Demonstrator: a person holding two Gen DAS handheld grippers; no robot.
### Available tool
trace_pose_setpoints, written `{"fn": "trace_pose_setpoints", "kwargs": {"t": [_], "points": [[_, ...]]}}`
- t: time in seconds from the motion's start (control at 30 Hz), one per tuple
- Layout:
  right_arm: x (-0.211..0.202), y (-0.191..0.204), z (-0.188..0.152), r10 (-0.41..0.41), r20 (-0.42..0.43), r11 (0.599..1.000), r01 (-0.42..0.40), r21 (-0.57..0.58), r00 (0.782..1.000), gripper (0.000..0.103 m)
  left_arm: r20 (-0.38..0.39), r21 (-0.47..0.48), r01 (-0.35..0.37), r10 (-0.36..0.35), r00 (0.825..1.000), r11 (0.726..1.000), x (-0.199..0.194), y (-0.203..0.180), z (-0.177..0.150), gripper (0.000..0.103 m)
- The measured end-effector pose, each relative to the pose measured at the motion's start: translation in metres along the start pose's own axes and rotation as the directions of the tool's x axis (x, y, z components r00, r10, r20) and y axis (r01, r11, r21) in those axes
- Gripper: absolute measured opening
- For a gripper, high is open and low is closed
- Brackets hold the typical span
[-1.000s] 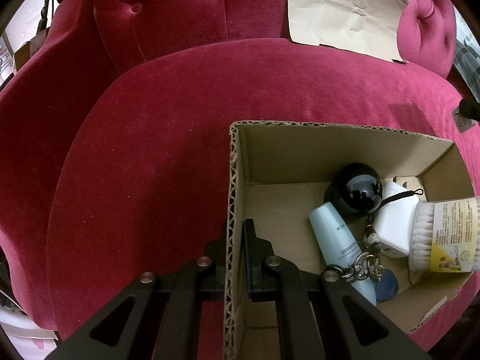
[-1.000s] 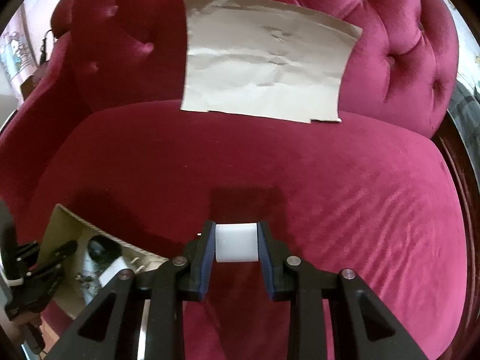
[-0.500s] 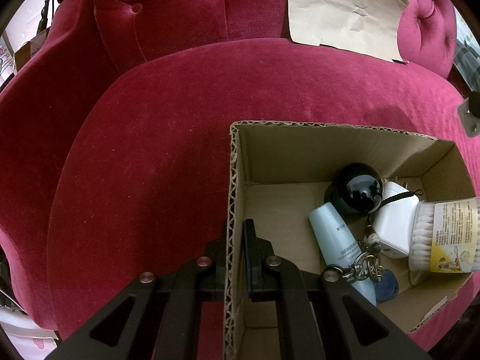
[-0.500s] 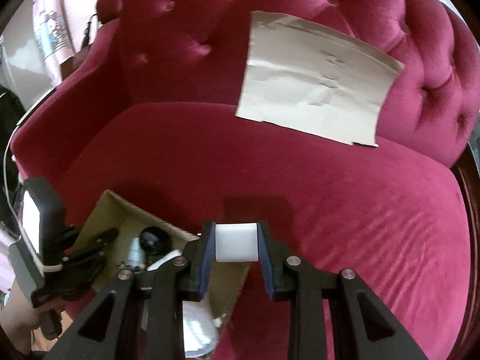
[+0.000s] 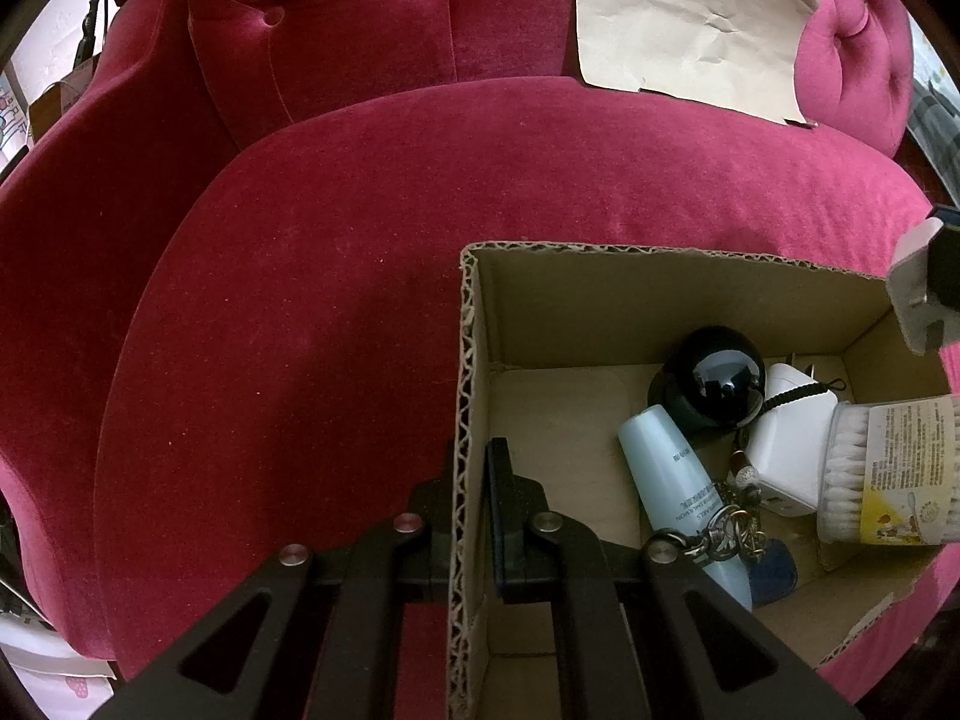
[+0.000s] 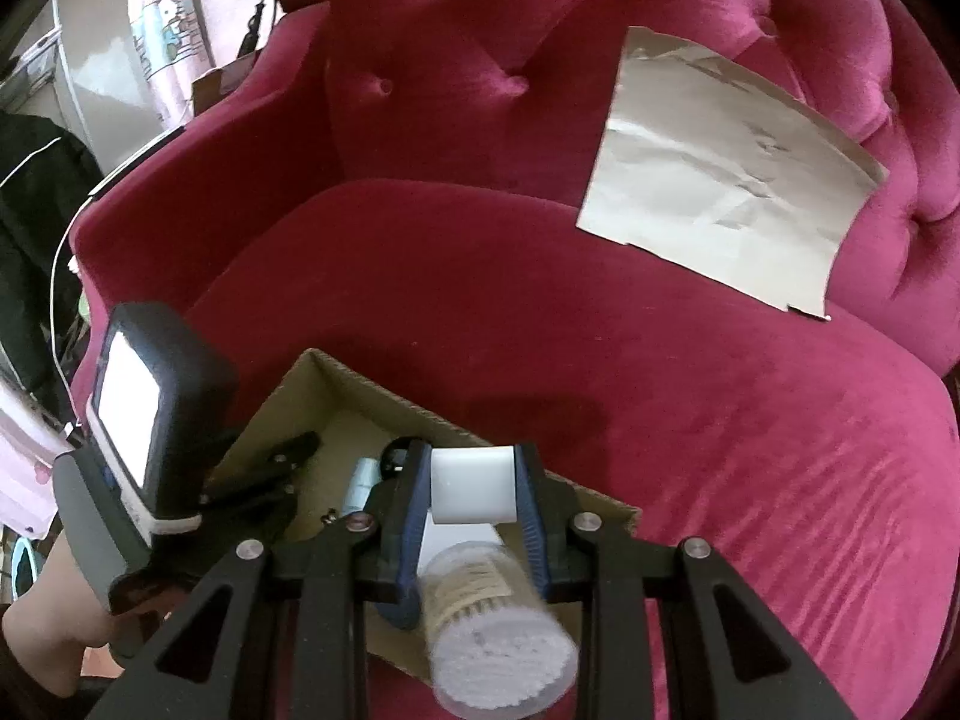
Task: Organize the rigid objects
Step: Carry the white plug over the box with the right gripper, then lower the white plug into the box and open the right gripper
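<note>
The left claw [image 5: 474, 480] is clamped on the cardboard box [image 5: 660, 294] wall; the right claw [image 6: 473, 495], over the box's far edge, grips a white block [image 6: 473, 492].

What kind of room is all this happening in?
Most likely a home living room or bedroom: a red velvet buttoned armchair, a cartoon-print pink curtain, and a cardboard box of small household bits.
</note>
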State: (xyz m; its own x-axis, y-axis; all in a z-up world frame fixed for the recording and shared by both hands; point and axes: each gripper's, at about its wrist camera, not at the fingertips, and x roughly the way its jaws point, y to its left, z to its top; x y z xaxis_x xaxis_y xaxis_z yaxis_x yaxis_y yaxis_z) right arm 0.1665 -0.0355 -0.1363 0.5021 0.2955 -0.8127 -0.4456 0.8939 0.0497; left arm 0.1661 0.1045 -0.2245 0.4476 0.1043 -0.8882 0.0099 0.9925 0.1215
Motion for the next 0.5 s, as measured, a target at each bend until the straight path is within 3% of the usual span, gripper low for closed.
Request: {"fn": "trace_pose_setpoints", "kwargs": {"t": [0.5], "points": [[0.011, 0.028, -0.004, 0.030, -0.040, 0.998, -0.032, -0.048, 0.999, 0.029, -0.001, -0.001, 0.000, 0.000, 1.000, 1.000, 0.000, 0.000, 0.000, 0.006]]}}
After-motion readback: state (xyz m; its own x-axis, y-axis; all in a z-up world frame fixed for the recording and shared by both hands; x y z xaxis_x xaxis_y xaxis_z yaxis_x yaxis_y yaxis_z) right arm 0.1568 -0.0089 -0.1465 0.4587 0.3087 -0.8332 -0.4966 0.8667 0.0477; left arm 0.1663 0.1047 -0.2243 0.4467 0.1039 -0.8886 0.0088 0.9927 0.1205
